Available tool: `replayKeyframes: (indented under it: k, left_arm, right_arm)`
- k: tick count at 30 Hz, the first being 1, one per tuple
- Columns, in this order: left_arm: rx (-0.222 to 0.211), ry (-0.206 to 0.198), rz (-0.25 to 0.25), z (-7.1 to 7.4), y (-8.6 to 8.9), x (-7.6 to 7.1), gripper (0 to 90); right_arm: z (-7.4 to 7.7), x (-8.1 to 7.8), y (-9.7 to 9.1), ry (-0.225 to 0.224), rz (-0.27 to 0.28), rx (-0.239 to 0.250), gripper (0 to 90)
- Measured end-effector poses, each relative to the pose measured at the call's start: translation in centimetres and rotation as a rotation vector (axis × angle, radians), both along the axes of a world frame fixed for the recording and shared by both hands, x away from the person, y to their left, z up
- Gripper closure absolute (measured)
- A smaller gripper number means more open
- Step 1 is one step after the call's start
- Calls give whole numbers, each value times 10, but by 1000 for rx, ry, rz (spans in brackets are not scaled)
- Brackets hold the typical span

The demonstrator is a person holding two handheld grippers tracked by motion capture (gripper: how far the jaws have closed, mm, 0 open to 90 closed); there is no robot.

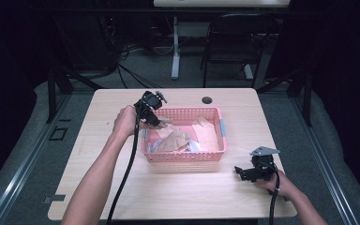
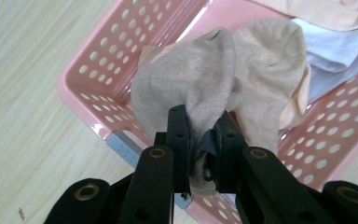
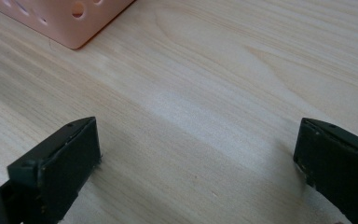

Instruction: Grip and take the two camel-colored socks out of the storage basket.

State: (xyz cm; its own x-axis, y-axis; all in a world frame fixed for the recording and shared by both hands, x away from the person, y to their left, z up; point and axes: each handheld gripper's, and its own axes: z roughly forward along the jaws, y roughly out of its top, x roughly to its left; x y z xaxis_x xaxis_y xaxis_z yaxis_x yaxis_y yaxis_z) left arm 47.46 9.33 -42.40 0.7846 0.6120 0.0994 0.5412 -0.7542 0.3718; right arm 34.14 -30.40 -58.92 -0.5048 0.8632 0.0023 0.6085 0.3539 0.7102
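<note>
Left claw (image 2: 204,140): jaws together, clamped on a bunched fold of a beige sock (image 2: 214,79). In the high view this claw (image 1: 158,121) sits over the near-left part of the pink basket (image 1: 183,157), just inside its left wall, with the left hand (image 1: 125,121) outside that wall. The sock hangs over the basket's corner; its free end reaches toward the basket interior, where it lies against a peach cloth (image 2: 326,11) and a white cloth (image 2: 335,44). A grey strip (image 2: 123,148) shows on the outer face of the basket's rim below the claw. No legible writing on the sock, the basket or the strip.

Right claw (image 3: 198,158): jaws wide apart, holding nothing, low over bare wood. In the high view it (image 1: 244,173) is on the bench (image 1: 98,187), right of and nearer than the basket's near-right corner, held by the right hand (image 1: 281,185). A corner of the basket (image 3: 70,18) appears at the upper left of the right claw view, clear of the jaws.

Clearances: open bench surface lies left of, right of and nearer than the basket. A round hole (image 1: 207,100) in the bench lies beyond the basket's far wall. The basket's far-right corner carries a second grey strip (image 1: 222,127). Beyond the bench's far edge stands a dark chair (image 1: 232,42).
</note>
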Motion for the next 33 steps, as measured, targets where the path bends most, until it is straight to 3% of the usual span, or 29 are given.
replayKeyframes:
  k: [18,33]
  left_arm:
    - [-23,-50,-6,41,1,-2,800]
    - [-52,-74,31,57,19,-6,800]
  right_arm:
    - [0,0,0,6,0,-6,0]
    - [0,0,0,4,-4,-5,0]
